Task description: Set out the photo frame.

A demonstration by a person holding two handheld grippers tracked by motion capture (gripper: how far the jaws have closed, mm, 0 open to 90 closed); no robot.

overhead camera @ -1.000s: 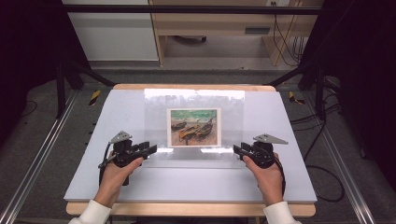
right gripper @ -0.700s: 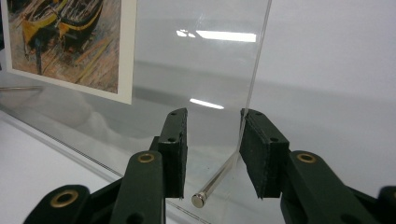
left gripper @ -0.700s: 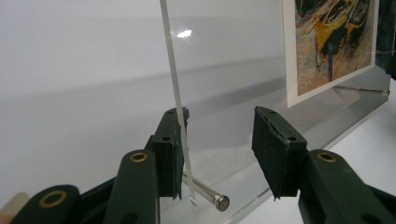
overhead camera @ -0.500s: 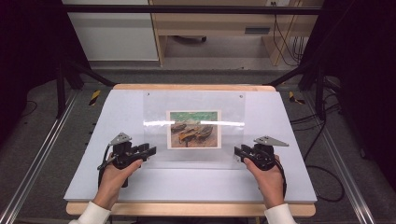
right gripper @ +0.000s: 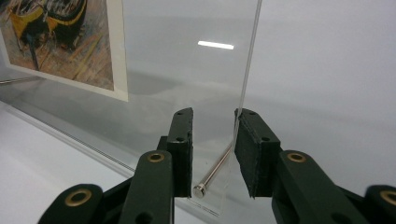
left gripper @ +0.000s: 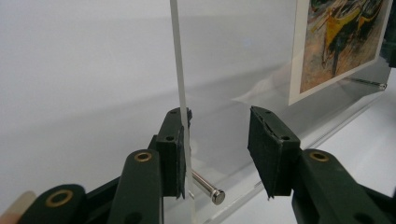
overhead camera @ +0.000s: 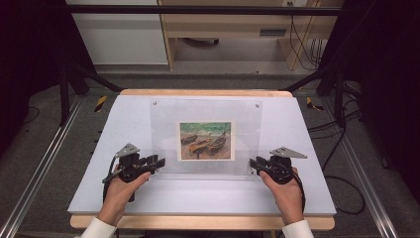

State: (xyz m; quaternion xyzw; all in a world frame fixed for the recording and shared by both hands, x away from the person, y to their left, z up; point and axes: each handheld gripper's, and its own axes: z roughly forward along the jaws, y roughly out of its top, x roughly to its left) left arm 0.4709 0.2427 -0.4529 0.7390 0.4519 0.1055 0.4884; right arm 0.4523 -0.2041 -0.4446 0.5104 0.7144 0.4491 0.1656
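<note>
Two grippers, left gripper (overhead camera: 157, 162) and right gripper (overhead camera: 253, 163), have been closing their fingers around one acrylic frame (overhead camera: 205, 111), gaps remaining; gripper views reveal one metal pin (left gripper: 205, 185) each.

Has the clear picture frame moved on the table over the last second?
Yes. The clear picture frame has tipped: its top edge swung toward the table's far wooden edge, while its bottom edge stayed between the grippers.
</note>
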